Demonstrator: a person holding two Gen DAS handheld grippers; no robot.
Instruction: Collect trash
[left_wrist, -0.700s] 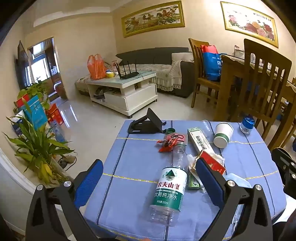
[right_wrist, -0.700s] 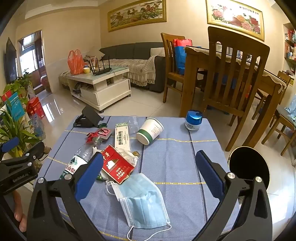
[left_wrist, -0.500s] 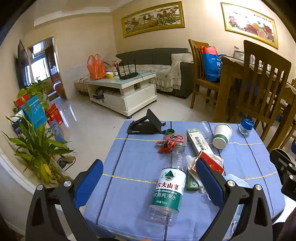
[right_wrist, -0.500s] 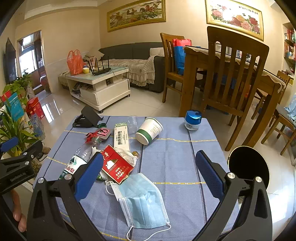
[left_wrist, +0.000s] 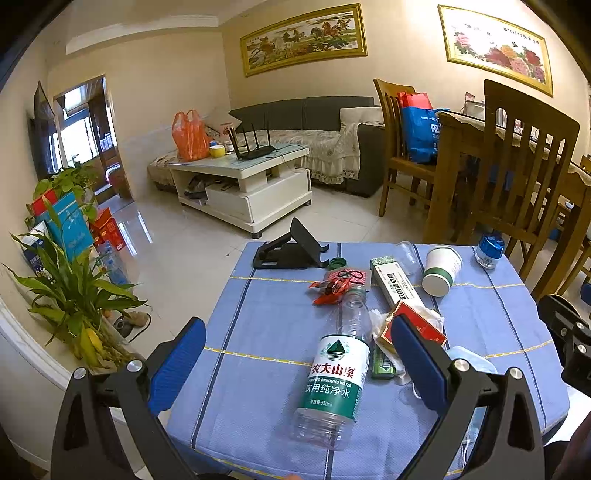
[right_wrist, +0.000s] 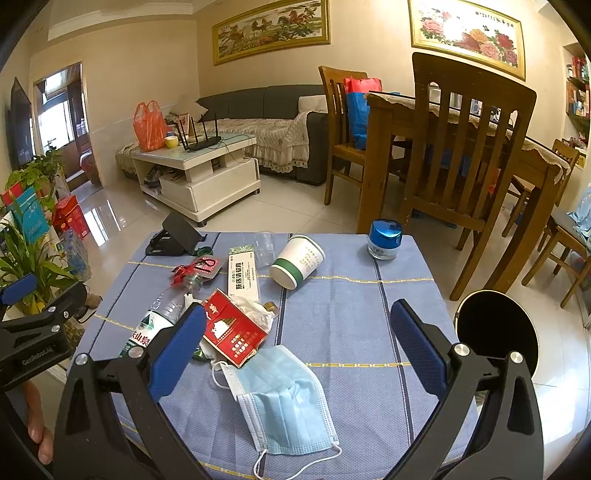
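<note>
A blue-clothed surface (right_wrist: 332, 295) is carrying the trash: a clear bottle (left_wrist: 334, 369) lying near its left edge, a red carton (right_wrist: 232, 328) and a crumpled blue mask (right_wrist: 288, 398) sitting toward its near edge. Both the left tool (left_wrist: 295, 354) and the right tool (right_wrist: 297, 347) are hanging wide open, gripping nothing.

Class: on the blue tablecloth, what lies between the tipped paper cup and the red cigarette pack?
The long green-and-white medicine box, lying flat between the paper cup and cigarette pack; clearest in the right wrist view.

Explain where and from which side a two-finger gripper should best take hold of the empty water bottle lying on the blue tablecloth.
Probably grip the water bottle across its labelled middle, coming from above with one finger on each long side. It lies flat, base toward the near table edge, and the round body is narrow enough for the open left gripper hovering over it.
</note>
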